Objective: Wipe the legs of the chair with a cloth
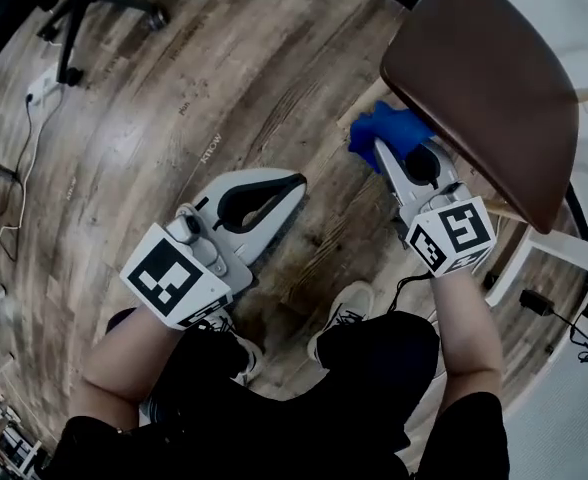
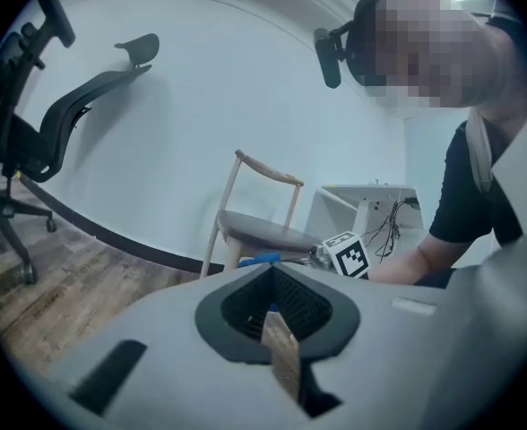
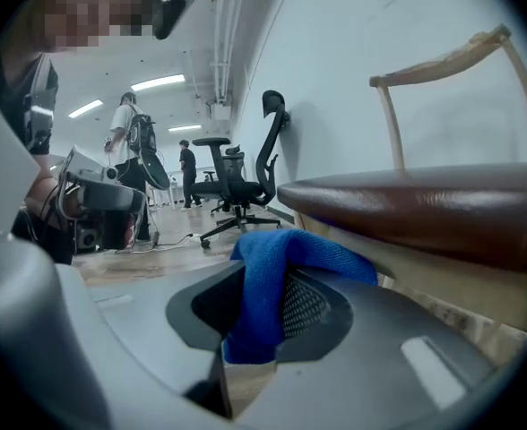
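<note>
Right tongs (image 1: 388, 154) clamped on the cloth (image 1: 394, 126), which lies against the chair (image 1: 484, 78) leg (image 1: 366, 106) just under the seat, directly ahead of these tongs; left tongs (image 1: 292, 186) closed, empty, well apart

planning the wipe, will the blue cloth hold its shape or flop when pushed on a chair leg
Probably floppy: the blue cloth folds and droops over the right gripper, whose jaws pinch it. Its fuzzy weave looks grippy, so it likely drags, not slides.
</note>
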`<state>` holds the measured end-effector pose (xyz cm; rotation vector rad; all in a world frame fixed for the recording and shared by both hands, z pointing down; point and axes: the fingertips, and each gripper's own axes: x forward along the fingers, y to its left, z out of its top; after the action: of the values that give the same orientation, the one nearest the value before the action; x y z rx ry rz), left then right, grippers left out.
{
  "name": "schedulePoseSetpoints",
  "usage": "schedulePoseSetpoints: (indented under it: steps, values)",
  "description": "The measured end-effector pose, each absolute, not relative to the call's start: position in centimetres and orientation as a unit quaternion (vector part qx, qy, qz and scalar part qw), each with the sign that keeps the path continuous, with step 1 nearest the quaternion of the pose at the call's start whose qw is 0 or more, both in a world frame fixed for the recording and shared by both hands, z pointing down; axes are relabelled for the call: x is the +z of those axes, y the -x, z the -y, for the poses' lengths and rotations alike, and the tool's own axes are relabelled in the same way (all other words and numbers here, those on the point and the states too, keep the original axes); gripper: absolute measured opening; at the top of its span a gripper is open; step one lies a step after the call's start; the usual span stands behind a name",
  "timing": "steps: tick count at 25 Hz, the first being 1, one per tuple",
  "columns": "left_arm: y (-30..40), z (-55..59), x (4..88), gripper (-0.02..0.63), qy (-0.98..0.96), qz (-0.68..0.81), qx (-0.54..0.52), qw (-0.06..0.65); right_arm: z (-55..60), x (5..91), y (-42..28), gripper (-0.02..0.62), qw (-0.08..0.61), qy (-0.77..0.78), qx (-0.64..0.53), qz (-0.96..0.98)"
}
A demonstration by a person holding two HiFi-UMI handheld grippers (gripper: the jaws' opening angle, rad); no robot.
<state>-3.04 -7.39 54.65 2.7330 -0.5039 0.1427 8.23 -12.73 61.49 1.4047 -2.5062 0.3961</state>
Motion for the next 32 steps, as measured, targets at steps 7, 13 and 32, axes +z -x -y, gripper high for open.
schedulePoseSetpoints:
  steps: [7,13,32]
  values:
    - [2.7,8.3,54.4,0.008,-0.968,0.177,0.044,0.17,14.5,61.6,-8.7,0.097,0.091,-0.495,0.133,0.854]
    - [2.4,8.0,54.7,0.007,-0.971,0.168,0.052,0.163,15.4,63.0,-9.4,0.097,0.087,-0.497,0.135,0.853]
    - [3.9,8.7,55.9,0.008,-0.966,0.184,0.064,0.168,17.3,74.4,-11.0,0.098,0.122,-0.496,0.21,0.834]
